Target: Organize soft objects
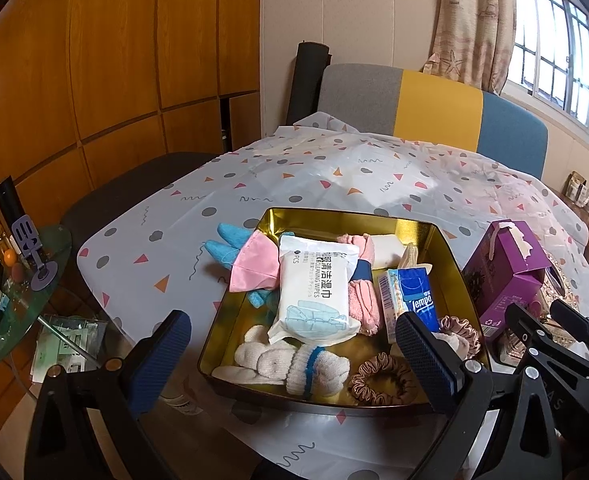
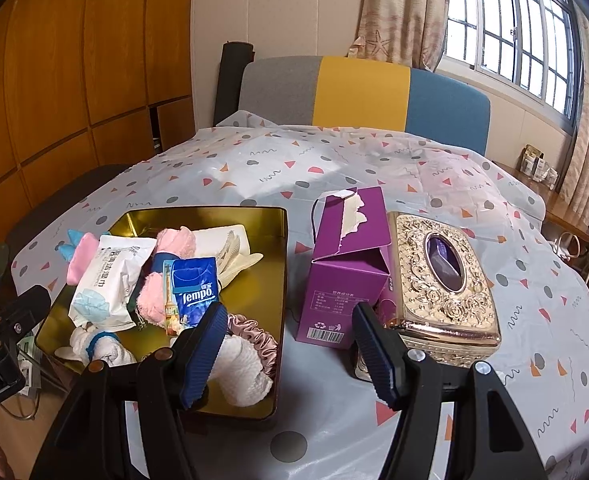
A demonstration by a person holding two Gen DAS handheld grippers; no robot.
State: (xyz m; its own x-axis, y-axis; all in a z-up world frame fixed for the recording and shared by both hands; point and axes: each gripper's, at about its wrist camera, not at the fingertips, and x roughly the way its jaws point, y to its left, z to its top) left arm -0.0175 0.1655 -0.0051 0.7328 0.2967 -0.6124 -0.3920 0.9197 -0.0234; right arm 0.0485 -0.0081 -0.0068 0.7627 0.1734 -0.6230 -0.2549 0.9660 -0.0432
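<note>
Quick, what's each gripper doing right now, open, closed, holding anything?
Left gripper: open, holding nothing, above the gold tin.
Right gripper: open, holding nothing, near the purple box.

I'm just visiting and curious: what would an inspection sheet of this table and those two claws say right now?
Surface: table under a patterned cloth.
Job's things: gold tray holding wipes pack, Tempo tissues, pink socks, white socks, scrunchie; pink mask lies over the tray's rim.
Clutter: purple box touching an ornate tissue box.
Claws: left claw and right claw both open, empty.
Cables: some at the right edge of the right view.
Surroundings: chair, window, wooden cabinets.
</note>
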